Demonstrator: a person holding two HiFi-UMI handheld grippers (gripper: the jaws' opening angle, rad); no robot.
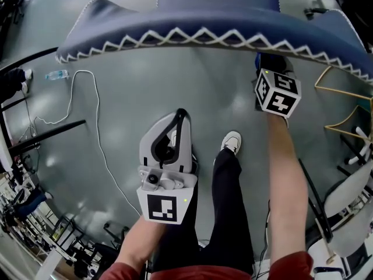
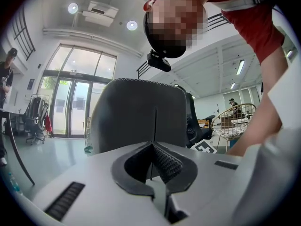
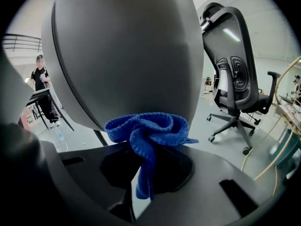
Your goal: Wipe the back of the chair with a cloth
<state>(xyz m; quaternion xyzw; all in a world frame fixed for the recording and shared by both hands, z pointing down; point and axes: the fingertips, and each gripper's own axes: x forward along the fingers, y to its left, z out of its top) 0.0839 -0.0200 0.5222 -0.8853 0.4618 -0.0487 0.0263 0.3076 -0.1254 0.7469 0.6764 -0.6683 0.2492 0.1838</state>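
Blue knitted cloth (image 3: 148, 131) pinched in right gripper (image 3: 142, 166), bunched against smooth grey chair back (image 3: 127, 55). Left gripper (image 2: 153, 161) closed, empty, 7 o'clock from right one, clear of chair.

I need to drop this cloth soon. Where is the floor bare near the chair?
Bare grey floor lies between the blue stitched chair back, the white cable and the left claw. Right is crowded: gold wire chair, white chair bases. Lower left too: dark metal frames.
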